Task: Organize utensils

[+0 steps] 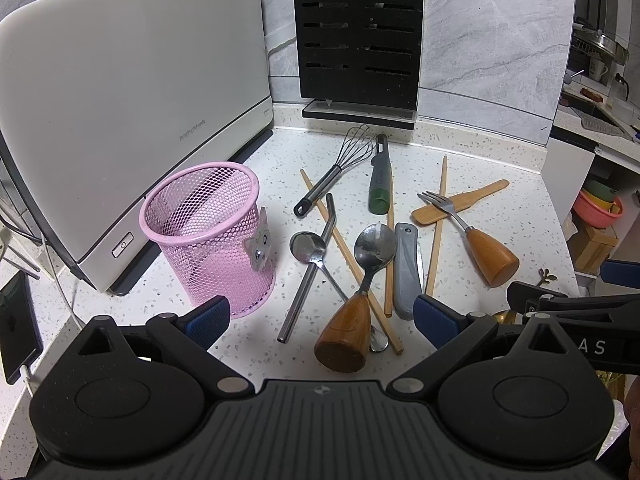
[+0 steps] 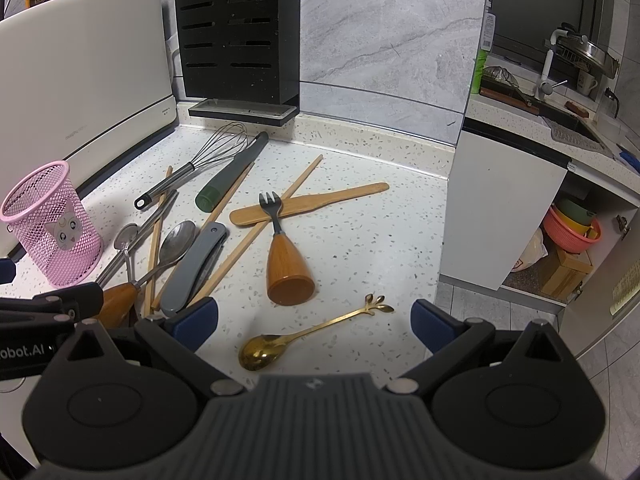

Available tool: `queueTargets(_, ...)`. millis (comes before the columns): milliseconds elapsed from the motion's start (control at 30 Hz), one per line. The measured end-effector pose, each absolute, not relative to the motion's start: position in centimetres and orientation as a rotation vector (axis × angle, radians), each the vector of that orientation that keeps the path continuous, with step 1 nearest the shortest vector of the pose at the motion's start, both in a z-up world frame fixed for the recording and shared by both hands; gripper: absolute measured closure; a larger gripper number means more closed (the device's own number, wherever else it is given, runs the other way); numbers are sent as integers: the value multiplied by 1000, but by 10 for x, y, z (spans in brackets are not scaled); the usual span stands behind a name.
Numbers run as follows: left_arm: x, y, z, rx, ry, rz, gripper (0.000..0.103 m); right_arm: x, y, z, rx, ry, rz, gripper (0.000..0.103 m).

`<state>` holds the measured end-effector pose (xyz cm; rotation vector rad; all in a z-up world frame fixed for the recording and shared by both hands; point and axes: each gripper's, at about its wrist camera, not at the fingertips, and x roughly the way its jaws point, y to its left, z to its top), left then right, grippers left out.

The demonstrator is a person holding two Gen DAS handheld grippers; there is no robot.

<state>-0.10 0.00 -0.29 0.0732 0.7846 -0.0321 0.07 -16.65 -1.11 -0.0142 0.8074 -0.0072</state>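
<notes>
The gold spoon point(image 2: 296, 338) is showing only in the right wrist view, lying between the spread fingers of the empty right gripper point(image 2: 314, 322). The left gripper point(image 1: 322, 318), also released, is hovering over the wooden-handled spoon point(image 1: 352, 304), beside the pink basket point(image 1: 208, 236). Everything is sitting on a speckled white counter point(image 2: 380, 240) against a grey marble wall point(image 2: 380, 32).

A pink mesh cup point(image 1: 208, 236), a gold spoon point(image 2: 296, 340) and a white speckled counter point(image 2: 360, 248).

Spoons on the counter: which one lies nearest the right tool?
The gold spoon with the leaf-shaped handle end, lying alone between the open right tool's fingers. The other spoons sit in the pile further left.
</notes>
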Motion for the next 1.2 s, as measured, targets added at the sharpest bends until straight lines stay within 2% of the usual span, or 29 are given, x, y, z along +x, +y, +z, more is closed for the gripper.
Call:
queueTargets(500, 2, 4, -7, 40, 825, -33, 0, 0, -165, -11, -26, 805, 8, 3)
queueTargets(533, 3, 5, -8, 34, 833, -41, 3, 0, -166, -11, -25, 805, 8, 3)
queueTargets(600, 2, 7, -8, 21, 832, -54, 17, 0, -166, -10, -21, 801, 9, 3)
queueTargets(767, -1, 8, -7, 10, 828, -105, 21, -2, -171, -5, 1, 765, 48, 3)
queueTargets(900, 1, 8, -7, 35, 859, -142, 32, 0, -179, -2, 23, 760, 73, 3)
queueTargets(1100, -2, 17, 8, 56, 833, -173, 34, 7, -200, 10, 142, 773, 197, 4)
queueTargets(1200, 8, 36, 21, 2, 833, -167, 34, 13, -208, 16, 168, 784, 241, 13)
